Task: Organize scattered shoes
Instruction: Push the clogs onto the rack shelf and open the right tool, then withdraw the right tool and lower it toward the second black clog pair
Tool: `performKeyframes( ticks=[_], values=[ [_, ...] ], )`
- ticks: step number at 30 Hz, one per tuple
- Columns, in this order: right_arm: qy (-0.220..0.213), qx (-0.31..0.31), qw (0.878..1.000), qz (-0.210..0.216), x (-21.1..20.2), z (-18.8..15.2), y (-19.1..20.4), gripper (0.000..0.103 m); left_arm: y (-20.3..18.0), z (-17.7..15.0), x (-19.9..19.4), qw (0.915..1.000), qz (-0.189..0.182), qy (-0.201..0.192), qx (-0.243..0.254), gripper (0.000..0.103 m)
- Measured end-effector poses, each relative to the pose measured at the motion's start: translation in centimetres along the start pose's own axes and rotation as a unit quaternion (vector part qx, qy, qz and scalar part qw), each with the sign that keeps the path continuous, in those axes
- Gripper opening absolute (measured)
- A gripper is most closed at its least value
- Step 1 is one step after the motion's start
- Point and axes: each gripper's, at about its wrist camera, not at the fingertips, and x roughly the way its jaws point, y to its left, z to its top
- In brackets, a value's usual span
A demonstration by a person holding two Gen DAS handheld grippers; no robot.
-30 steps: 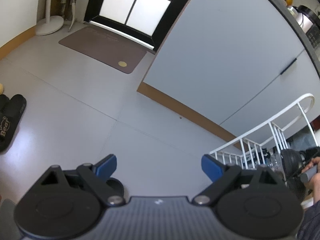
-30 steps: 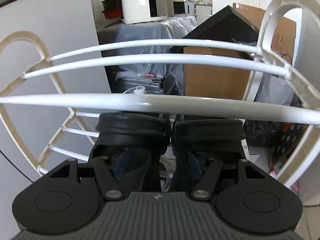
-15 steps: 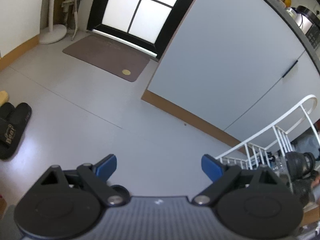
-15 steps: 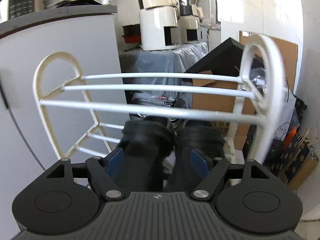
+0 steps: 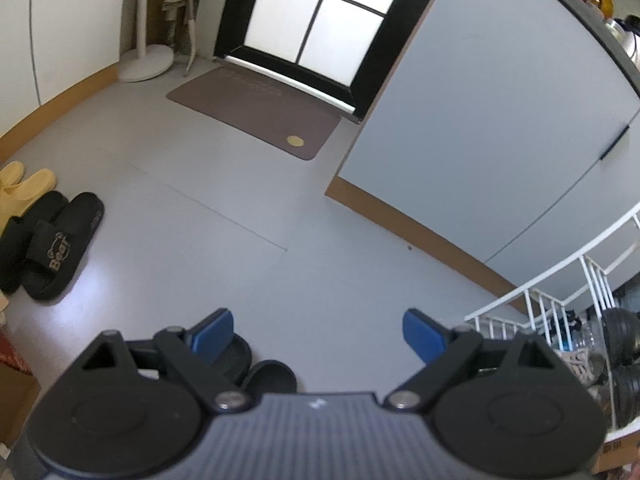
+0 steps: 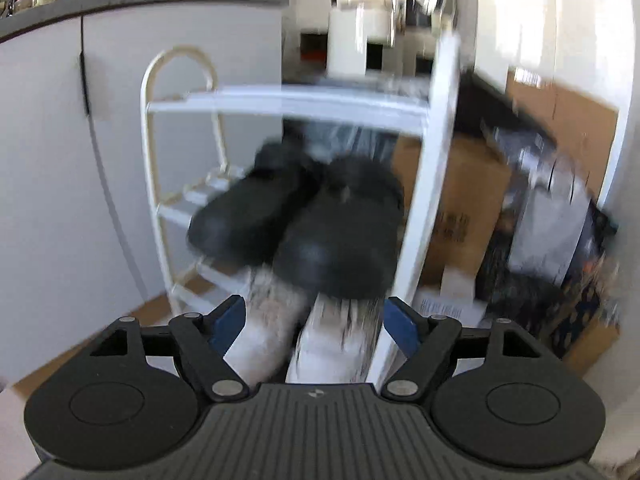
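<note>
Flooring [image 5: 208, 240] of pale grey filled most of the left wrist view, running from the lower edge up to a dark-framed glass door [image 5: 316, 20] at the top centre. A tall grey cabinet [image 5: 500, 120] took the upper right of that frame, and in the right wrist view its face [image 6: 48, 160] filled the left side. A white wire shoe rack [image 6: 424, 184] stood at the centre of the right wrist view, blurred, with cardboard boxes [image 6: 460, 216] stacked just beside it to the right; in the left wrist view only its white bars [image 5: 560, 280] showed at the lower right edge. A brown doormat [image 5: 256, 112] lay in front of the door in the upper middle. On the rack's middle shelf sat a pair of black shoes [image 6: 312, 220], side by side and touching, soles toward the camera, clear of the gripper's pads. Black slides [image 5: 52, 248] printed with "Bear" lay on the floor at the left edge, with a yellow pair [image 5: 20, 184] just above them. Another dark pair [image 5: 256, 368] peeked out at the lower centre, half hidden behind the left gripper [image 5: 318, 336], whose blue pads stood wide apart with nothing between them. The right gripper [image 6: 312, 320] at the bottom of its frame had its jaws spread and empty.
</note>
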Motion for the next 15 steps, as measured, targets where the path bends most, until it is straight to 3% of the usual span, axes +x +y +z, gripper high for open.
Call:
performKeyframes(
  ticks=[2,5,15],
  values=[
    [0.024,-0.011,0.999,0.036,-0.7,-0.3,-0.6,0.08,0.5,-0.1,-0.4,0.9999,-0.007,0.003,-0.01,0.093],
    [0.032,-0.011,0.998,0.054,-1.8,-0.9,-1.6,0.08,0.9,0.0,-0.9,0.9999,-0.005,0.0,-0.009,0.093],
    [0.047,-0.009,0.997,0.062,-3.2,-2.5,-3.8,0.087,0.9,-0.8,-2.4,0.9997,0.005,-0.006,0.021,0.093]
  ],
)
